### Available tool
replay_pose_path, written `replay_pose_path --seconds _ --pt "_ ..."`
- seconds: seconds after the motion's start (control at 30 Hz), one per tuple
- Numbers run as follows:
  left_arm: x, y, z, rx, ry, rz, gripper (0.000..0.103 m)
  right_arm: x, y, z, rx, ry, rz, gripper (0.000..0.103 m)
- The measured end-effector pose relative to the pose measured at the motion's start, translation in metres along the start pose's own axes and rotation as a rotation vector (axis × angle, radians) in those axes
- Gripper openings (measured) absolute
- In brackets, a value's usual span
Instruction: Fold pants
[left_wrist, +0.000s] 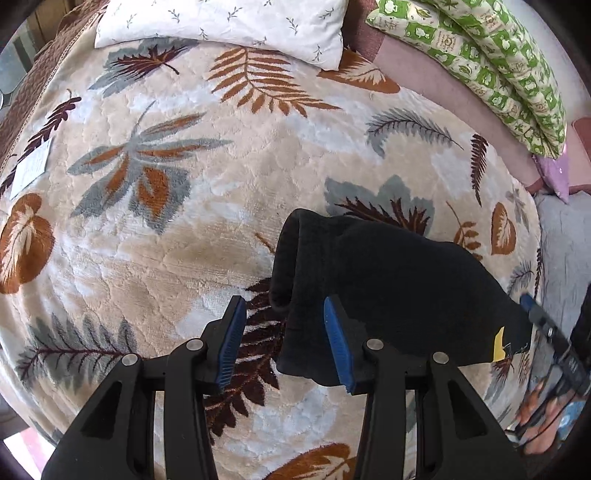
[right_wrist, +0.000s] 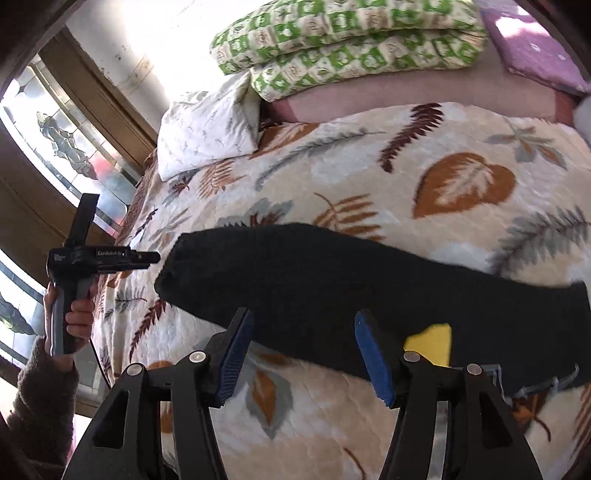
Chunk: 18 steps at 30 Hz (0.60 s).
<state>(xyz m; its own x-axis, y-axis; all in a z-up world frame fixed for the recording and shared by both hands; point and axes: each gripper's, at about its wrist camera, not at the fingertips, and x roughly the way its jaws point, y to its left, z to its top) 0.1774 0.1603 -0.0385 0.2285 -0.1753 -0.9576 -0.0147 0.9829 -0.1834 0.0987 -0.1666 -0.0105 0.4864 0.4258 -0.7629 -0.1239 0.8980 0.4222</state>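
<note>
Black pants (left_wrist: 399, 280) lie folded into a long strip on a leaf-patterned blanket (left_wrist: 184, 240), with a yellow tag (left_wrist: 499, 345) near one end. My left gripper (left_wrist: 284, 343) hovers open over the strip's rounded end, its right pad above the black cloth and its left pad above bare blanket. In the right wrist view the pants (right_wrist: 332, 280) run across the bed. My right gripper (right_wrist: 304, 354) stands open over their near edge, beside the yellow tag (right_wrist: 432, 339), and grips nothing. A hand in a fuzzy brown sleeve holds the left gripper (right_wrist: 147, 256) just off the strip's far end.
A white pillow (left_wrist: 221, 26) and folded green patterned quilts (left_wrist: 480, 55) lie at the head of the bed. A white paper label (left_wrist: 31, 170) rests on the blanket's left side. A stained-glass window (right_wrist: 55, 147) stands beyond the bed's left edge.
</note>
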Motion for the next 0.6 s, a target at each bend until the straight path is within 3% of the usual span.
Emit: replay_pose_path --seconds 0.1,0.17,0.27,0.4,0.53,0.6 --pt "0.004 -0.007 0.013 0.024 0.018 0.004 0.042 0.037 -0.008 0.043 0.041 0.065 0.056 0.06" --pt "0.004 -0.015 0.021 0.055 0.024 -0.02 0.042 0.064 -0.016 0.063 0.045 0.114 0.042 0.06" --pt "0.008 -0.029 0.033 0.11 0.025 0.005 0.042 0.098 -0.027 0.078 0.033 0.193 0.001 0.059" --pt "0.02 -0.024 0.046 0.107 0.026 0.031 0.042 0.125 -0.021 0.076 -0.067 0.269 -0.003 0.056" --pt "0.032 -0.012 0.051 0.081 0.063 0.014 0.042 0.136 0.002 0.059 -0.231 0.332 0.014 0.035" --pt "0.031 -0.013 0.052 0.072 0.061 -0.005 0.042 0.129 0.019 0.046 -0.352 0.318 0.019 0.037"
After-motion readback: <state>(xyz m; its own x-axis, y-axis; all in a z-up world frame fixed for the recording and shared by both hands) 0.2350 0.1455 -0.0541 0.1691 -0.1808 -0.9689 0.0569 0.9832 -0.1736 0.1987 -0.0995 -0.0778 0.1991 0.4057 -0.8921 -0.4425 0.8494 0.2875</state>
